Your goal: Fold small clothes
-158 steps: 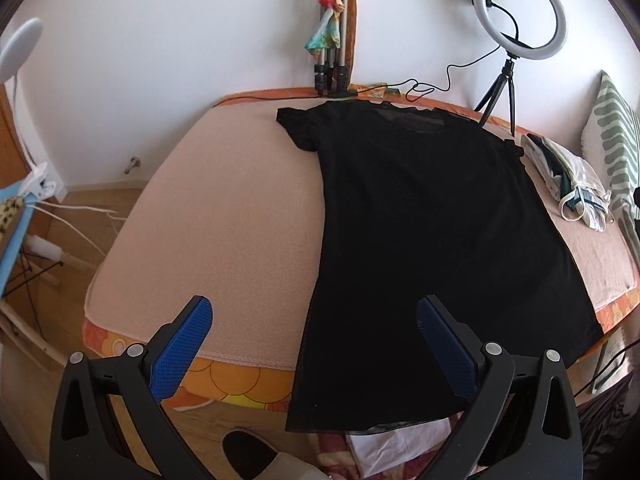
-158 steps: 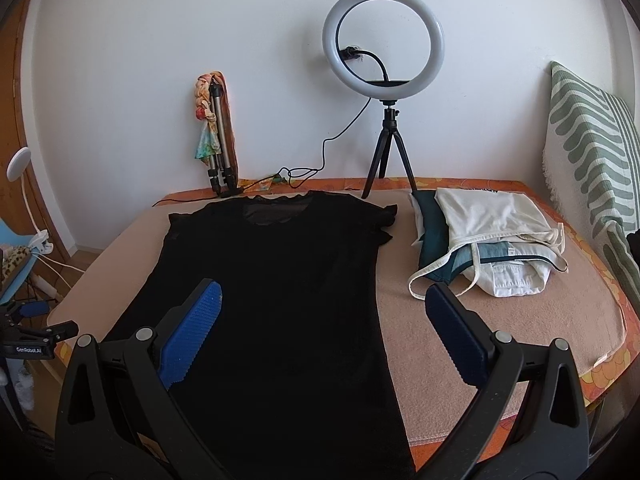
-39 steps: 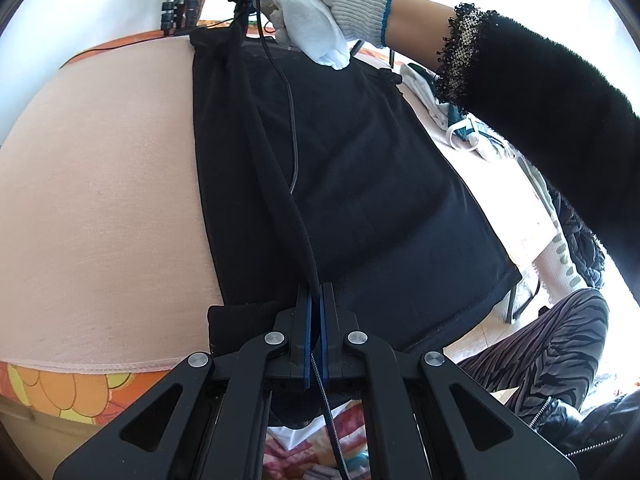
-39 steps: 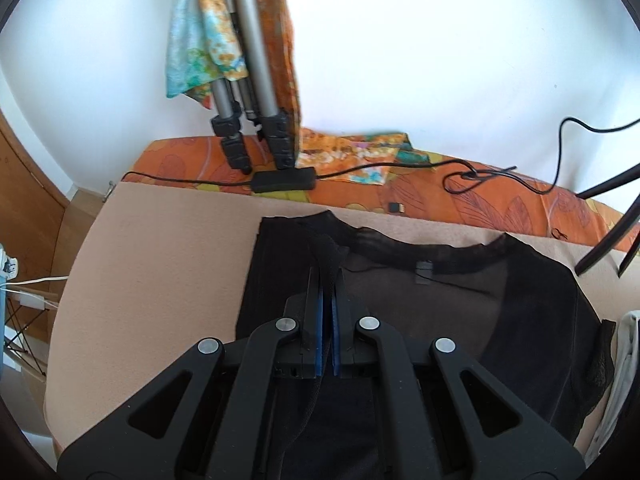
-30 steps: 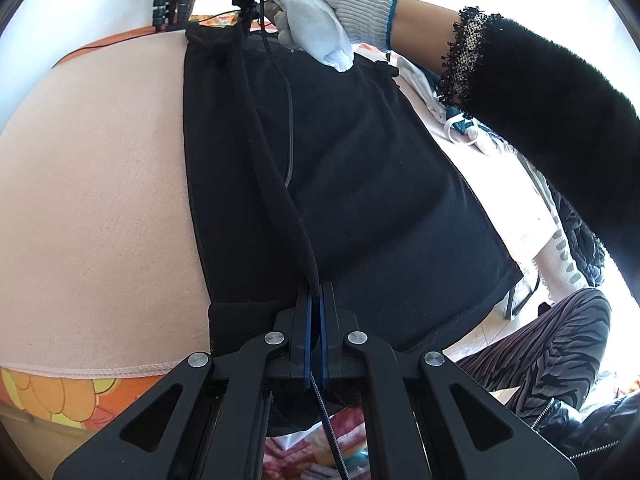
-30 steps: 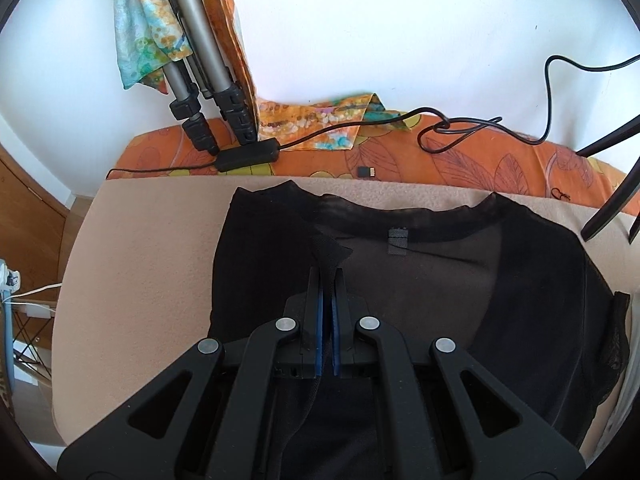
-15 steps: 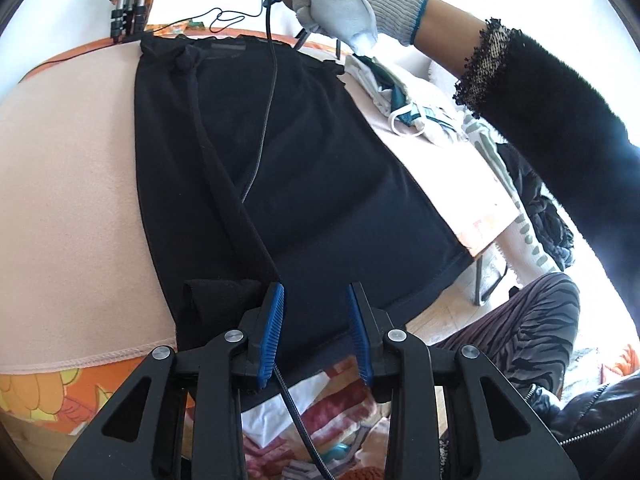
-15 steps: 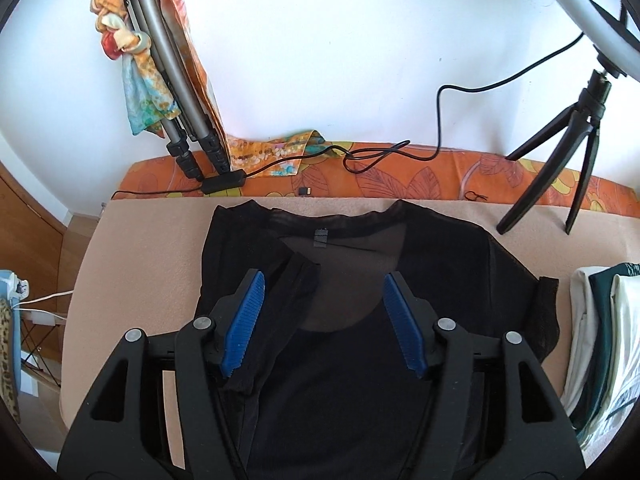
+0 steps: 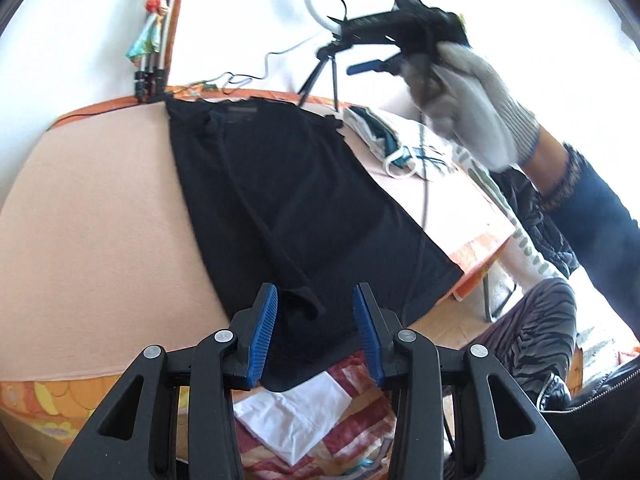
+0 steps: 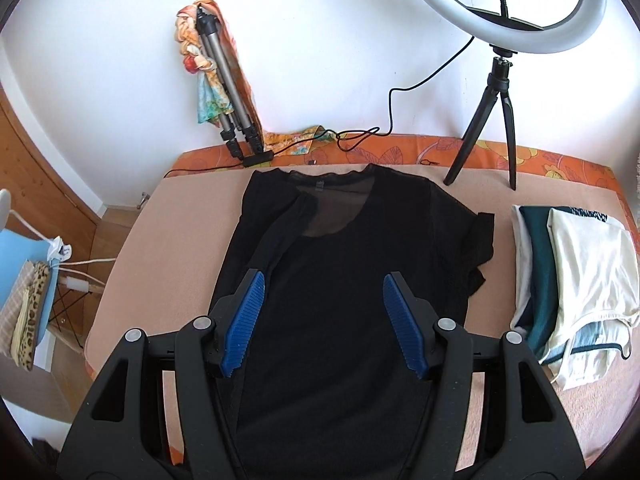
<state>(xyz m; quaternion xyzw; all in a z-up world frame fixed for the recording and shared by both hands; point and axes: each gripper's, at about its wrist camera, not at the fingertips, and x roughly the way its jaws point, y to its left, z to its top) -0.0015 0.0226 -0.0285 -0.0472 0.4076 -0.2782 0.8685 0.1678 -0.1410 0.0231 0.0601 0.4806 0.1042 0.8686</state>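
A black shirt (image 9: 280, 184) lies flat on the peach bed cover (image 9: 100, 220), collar toward the wall. Its left side is folded over the middle, leaving a long ridge (image 10: 280, 240). My left gripper (image 9: 315, 292) hovers at the hem with its jaws opening. A bunched bit of the fold lies between them, and the pads are not touching it. My right gripper (image 10: 324, 278) is open above the shirt's chest and holds nothing. In the left wrist view, a gloved hand (image 9: 472, 96) holds the right gripper (image 9: 356, 46) high at the right.
A pile of folded clothes (image 10: 572, 280) lies right of the shirt. A ring light on a small tripod (image 10: 500, 80) and a folded tripod with a scarf (image 10: 224, 92) stand at the wall, with cables. The person's striped trousers (image 9: 532, 320) are at the bed's near corner.
Both grippers were shut on the shirt's folded edge; both have opened and let it go. The right gripper rose and drew back from the collar; the left lifted a little.
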